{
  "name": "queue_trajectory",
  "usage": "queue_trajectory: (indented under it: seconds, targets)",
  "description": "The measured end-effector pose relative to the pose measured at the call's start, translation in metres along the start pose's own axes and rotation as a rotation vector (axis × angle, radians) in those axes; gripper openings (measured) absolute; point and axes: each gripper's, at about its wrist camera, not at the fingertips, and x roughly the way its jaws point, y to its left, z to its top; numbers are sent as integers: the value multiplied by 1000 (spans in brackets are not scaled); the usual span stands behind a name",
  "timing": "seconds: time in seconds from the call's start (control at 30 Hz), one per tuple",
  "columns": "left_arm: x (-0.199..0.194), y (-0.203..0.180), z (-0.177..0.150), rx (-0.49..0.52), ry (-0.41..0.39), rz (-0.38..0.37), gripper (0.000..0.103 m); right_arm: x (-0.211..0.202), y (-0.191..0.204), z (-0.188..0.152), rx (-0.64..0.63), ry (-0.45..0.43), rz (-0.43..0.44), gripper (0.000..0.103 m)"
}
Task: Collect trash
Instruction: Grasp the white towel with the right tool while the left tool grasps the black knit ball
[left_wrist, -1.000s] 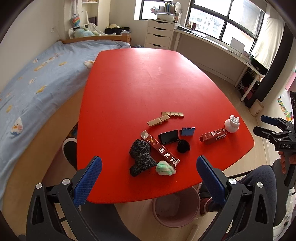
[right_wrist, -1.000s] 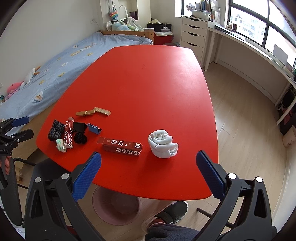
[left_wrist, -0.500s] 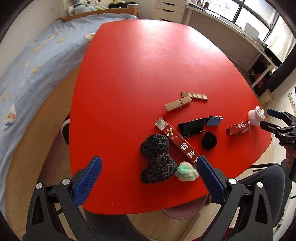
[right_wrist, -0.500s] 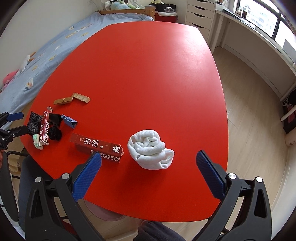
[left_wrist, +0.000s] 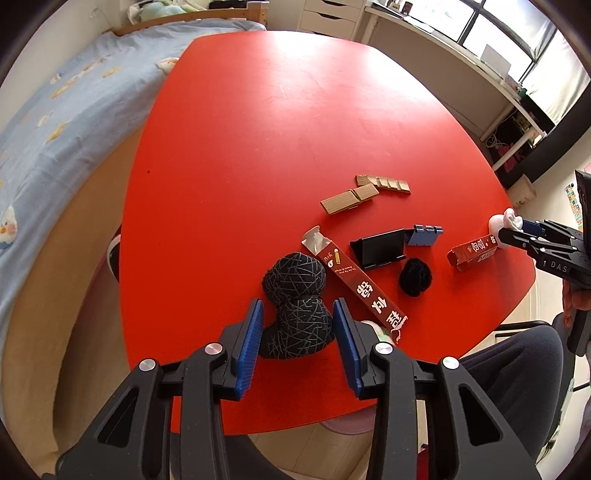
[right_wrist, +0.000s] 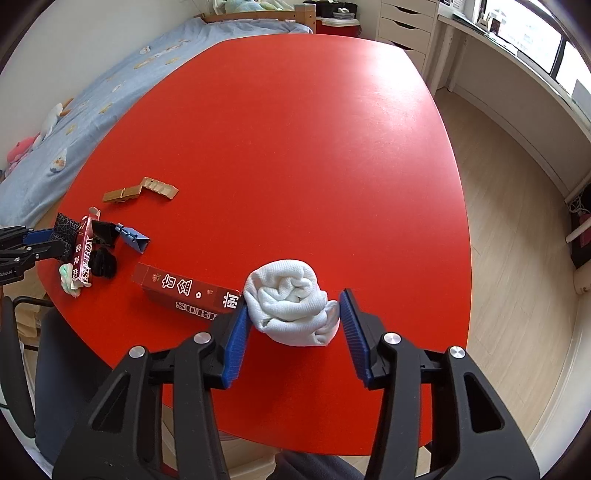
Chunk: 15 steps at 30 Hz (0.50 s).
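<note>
At lower centre, the left gripper brackets a black patterned sock bundle, pads just beside it. The right gripper likewise straddles a rolled white sock. Beyond lie a long red carton and wooden blocks on the red table.

Bedroom, daylit. Red table in the middle, rounded at the edges, glossy. Bed along its left side under a pale blue sheet printed with ducks, wooden headboard at the far end; plush toys by the white wall. White drawers at the far wall. Long white desk under wide dark-framed windows on the right, bright sky beyond. Light wood floor. Pink bin partly hidden beneath the near table edge.
</note>
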Motion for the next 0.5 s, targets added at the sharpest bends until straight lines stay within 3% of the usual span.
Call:
queue_trajectory:
  seconds: [0.2,0.5]
  targets:
    - [-3,-1,0,9,-22,4,30,-6,1,-1,8,-23,-1,36]
    - [-23,-10,-7,30,-87,26,29,-26,6,-5,36,-88,10,36]
